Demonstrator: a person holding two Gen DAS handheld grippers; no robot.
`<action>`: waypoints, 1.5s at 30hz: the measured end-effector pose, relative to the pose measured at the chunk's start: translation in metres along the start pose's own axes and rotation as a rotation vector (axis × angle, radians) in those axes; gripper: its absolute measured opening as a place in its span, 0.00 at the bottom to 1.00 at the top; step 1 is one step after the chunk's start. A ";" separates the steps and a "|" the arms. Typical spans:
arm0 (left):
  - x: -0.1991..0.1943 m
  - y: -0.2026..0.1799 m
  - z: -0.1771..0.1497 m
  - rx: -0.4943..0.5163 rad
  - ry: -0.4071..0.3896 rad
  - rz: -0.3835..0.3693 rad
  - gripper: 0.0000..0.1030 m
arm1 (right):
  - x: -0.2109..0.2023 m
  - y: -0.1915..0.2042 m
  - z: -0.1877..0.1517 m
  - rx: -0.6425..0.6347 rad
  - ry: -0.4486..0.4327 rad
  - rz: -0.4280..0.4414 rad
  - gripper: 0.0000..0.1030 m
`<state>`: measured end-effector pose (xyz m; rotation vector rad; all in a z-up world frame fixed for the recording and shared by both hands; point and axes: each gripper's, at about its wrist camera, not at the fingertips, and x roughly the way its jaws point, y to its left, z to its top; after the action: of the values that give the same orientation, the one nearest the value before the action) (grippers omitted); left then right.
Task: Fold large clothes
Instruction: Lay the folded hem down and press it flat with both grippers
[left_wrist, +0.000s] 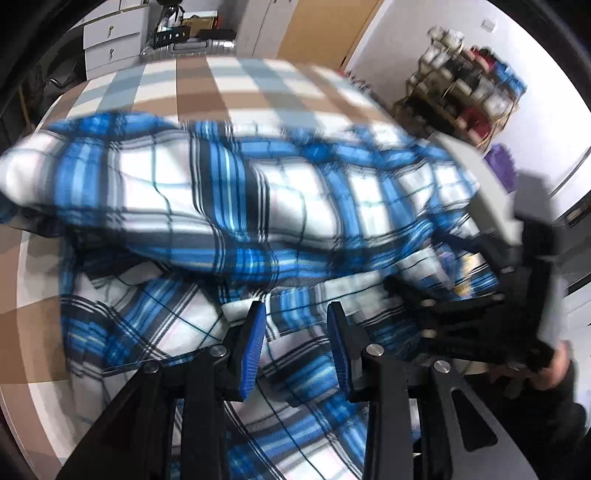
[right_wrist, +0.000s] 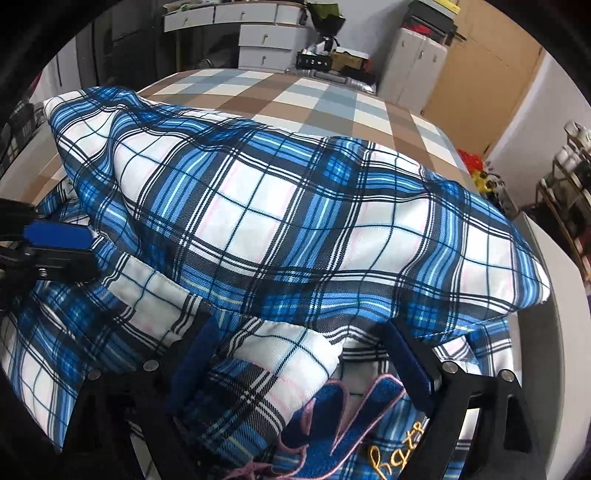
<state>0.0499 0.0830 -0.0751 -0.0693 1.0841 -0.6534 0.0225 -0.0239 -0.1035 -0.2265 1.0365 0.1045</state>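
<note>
A large blue, white and black plaid garment (left_wrist: 229, 206) lies bunched on the checked table (left_wrist: 221, 92); it also fills the right wrist view (right_wrist: 280, 221). A sleeve-like roll lies across its top. My left gripper (left_wrist: 295, 325) is open just above the cloth, with nothing between its blue pads (left_wrist: 255, 347). My right gripper (right_wrist: 299, 354) is open, its jaws wide around a raised fold with an embroidered patch (right_wrist: 343, 424). The right gripper shows at the right in the left wrist view (left_wrist: 480, 295), and the left gripper's blue pad shows at the left in the right wrist view (right_wrist: 55, 236).
The table has a brown, grey and white checked cover (right_wrist: 295, 99) and a white rim (right_wrist: 554, 295). Drawers (right_wrist: 266, 40) and a suitcase stand behind it. A shoe rack (left_wrist: 461, 92) stands by the right wall beside a wooden door (left_wrist: 317, 33).
</note>
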 end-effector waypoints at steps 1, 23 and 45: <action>-0.007 0.000 0.002 0.007 -0.019 -0.012 0.27 | 0.000 -0.003 0.001 0.014 0.001 0.016 0.88; 0.016 0.086 0.072 0.039 0.017 0.174 0.28 | -0.006 -0.051 0.009 0.228 -0.005 0.242 0.88; -0.022 0.081 0.040 0.020 -0.016 0.066 0.28 | 0.048 -0.122 0.048 0.239 0.192 0.083 1.00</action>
<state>0.1134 0.1500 -0.0673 -0.0214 1.0599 -0.6036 0.1105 -0.1325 -0.1053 0.0242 1.2391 0.0333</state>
